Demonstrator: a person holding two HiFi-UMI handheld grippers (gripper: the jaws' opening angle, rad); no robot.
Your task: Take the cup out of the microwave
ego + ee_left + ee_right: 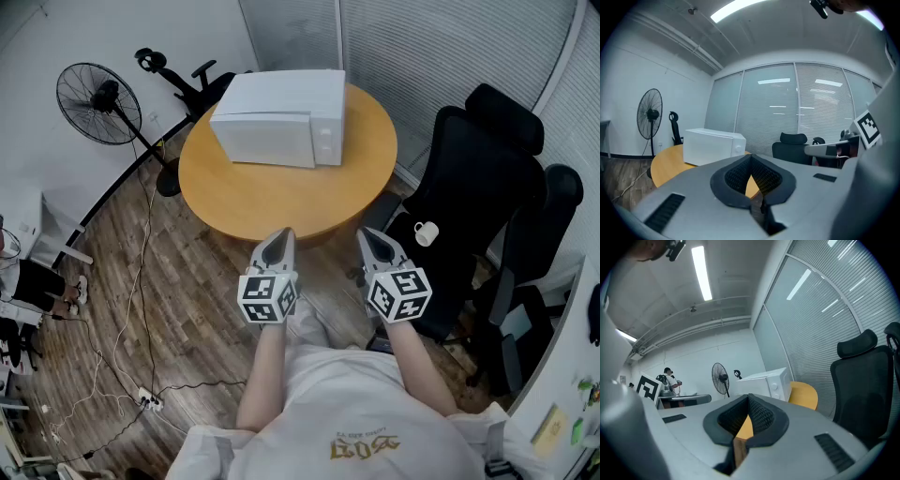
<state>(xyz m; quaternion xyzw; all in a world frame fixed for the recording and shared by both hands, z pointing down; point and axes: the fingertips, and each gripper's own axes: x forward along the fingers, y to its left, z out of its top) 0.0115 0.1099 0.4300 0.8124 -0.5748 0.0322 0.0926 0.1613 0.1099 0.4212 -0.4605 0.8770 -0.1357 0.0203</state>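
- A fan point(98, 103) stands on the floor, left of the round counter point(272, 202).
- The left gripper point(281, 239) hovers by the counter's near edge, its jaws pressed together on nothing.
- The white microwave point(281, 117) sits on the counter, door closed.
- The right gripper point(373, 242), beside the left, also has its jaws together and empty.
- A white cup point(426, 233) rests on the black chair point(469, 178), right of the counter.

No text can be read. The yellow print point(364, 448) on the person's white T-shirt point(319, 394) lies upside down and is too small to make out. The cubes on the left gripper point(280, 235) and right gripper point(371, 235) bear only black-and-white square patterns.
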